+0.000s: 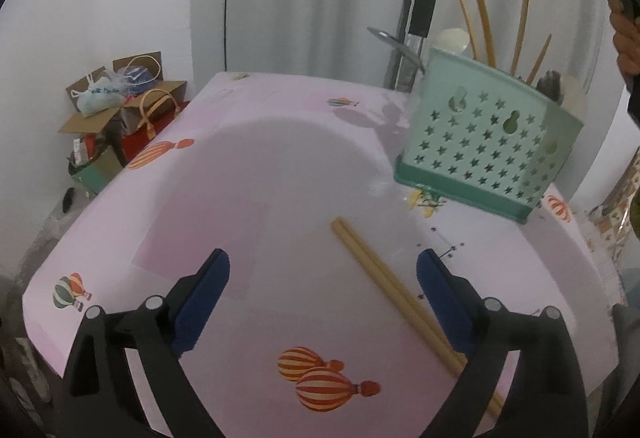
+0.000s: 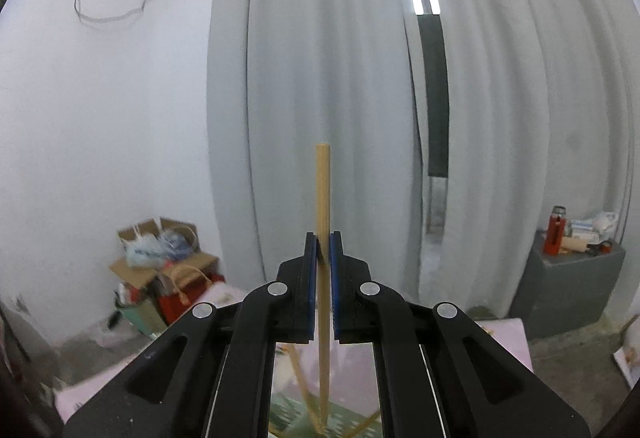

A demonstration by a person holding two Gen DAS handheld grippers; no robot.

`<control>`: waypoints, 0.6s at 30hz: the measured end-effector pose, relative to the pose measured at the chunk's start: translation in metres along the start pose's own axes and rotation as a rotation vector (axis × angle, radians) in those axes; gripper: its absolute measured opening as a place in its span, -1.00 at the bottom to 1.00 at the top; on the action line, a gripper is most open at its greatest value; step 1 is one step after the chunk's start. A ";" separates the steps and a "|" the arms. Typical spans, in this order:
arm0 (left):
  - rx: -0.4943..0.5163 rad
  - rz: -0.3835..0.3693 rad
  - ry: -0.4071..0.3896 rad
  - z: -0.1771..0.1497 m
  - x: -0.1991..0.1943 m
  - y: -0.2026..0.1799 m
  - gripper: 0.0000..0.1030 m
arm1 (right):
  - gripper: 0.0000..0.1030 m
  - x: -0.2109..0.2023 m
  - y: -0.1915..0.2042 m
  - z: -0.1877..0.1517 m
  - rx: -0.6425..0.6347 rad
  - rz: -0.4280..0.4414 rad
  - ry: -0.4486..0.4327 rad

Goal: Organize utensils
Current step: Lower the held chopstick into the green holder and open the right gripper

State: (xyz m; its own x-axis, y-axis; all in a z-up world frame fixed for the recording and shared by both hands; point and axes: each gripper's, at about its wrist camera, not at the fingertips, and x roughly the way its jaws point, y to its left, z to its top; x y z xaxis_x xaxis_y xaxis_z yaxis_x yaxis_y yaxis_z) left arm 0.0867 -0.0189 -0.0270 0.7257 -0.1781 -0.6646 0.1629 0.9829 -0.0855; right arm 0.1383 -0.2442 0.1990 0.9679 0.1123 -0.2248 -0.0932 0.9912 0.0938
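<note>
Right gripper [image 2: 324, 238] clamps a chopstick [image 2: 322, 189] above the caddy [image 1: 488, 141], left gripper [image 1: 323, 278] gapes over the pair [image 1: 384, 278] — close next.

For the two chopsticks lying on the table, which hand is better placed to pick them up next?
Left. Its tool is open just above the chopsticks on the table; the right tool is already shut on a chopstick above the green holder.

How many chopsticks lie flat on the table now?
2. The chopsticks lie side by side on the pink table, between the open left claw's fingers. Others stand in the green holder; some may be hidden.
</note>
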 end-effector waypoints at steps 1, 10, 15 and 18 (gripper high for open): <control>0.001 0.007 0.004 0.000 0.001 0.001 0.82 | -0.91 0.002 -0.003 -0.004 -0.001 -0.007 0.008; -0.014 0.030 0.025 -0.001 0.007 0.009 0.84 | -0.88 0.023 -0.020 -0.045 0.004 -0.004 0.198; -0.017 0.039 0.029 -0.001 0.007 0.010 0.84 | -0.29 0.008 -0.029 -0.040 0.053 -0.026 0.197; -0.015 0.047 0.028 -0.002 0.006 0.010 0.84 | -0.24 -0.013 -0.032 -0.034 0.082 -0.028 0.165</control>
State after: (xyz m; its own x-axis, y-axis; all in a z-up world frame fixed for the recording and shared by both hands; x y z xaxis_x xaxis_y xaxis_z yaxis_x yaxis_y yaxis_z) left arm 0.0911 -0.0101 -0.0333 0.7133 -0.1310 -0.6885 0.1193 0.9907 -0.0650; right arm 0.1203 -0.2747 0.1660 0.9179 0.1016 -0.3836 -0.0410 0.9858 0.1629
